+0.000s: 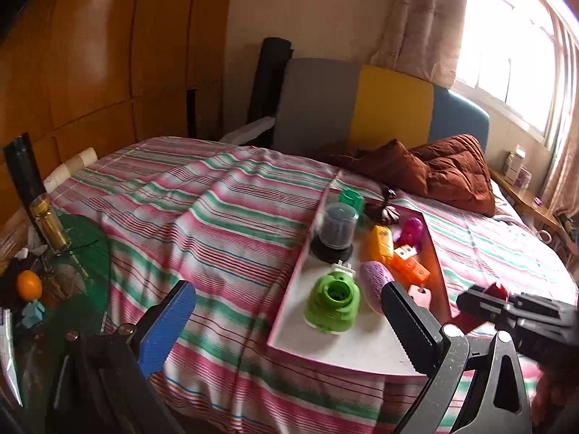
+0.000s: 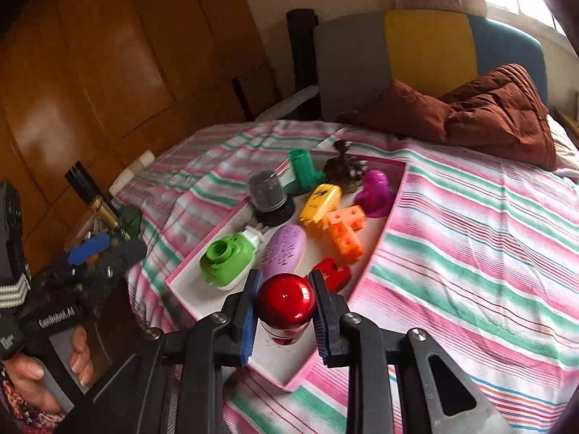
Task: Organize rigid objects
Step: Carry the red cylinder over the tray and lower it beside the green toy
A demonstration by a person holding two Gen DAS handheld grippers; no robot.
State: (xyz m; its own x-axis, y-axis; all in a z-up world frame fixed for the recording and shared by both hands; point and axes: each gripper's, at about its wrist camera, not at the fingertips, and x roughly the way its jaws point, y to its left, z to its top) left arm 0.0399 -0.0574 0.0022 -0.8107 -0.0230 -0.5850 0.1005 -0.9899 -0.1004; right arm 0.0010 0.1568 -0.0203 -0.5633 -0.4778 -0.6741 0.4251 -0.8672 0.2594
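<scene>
Two grippers show over a striped bed. The right gripper (image 2: 286, 311) points downward over the near end of a pink-edged tray (image 2: 392, 195), its jaws pinching a red round-capped bottle (image 2: 286, 298) from both sides; the bottle's pale body runs down between the pads toward the camera. The left gripper (image 1: 286, 329) stands spread with nothing between its blue pad and black pad, aimed down across the bedspread (image 1: 202, 195) at the left of the tray. In the right wrist view a hand (image 2: 43, 372) wraps the left gripper's grey handle at the near left.

On the tray lie a green plug-in device (image 2: 226, 262) at the near left, a lilac oval soap (image 2: 284, 249) just beside it, a small red piece (image 2: 334, 273) near the bottle, orange linked cubes (image 2: 343, 229), a yellow comb-like piece (image 2: 320, 200), a purple figure (image 2: 376, 191), a dark capped jar (image 2: 269, 195) and a green cup-shaped piece (image 2: 304, 171) at the far end. A brown quilted cushion (image 2: 481, 115) lies well beyond the tray at the far right. A cluttered side table with an orange (image 1: 29, 284) stands left of the bed.
</scene>
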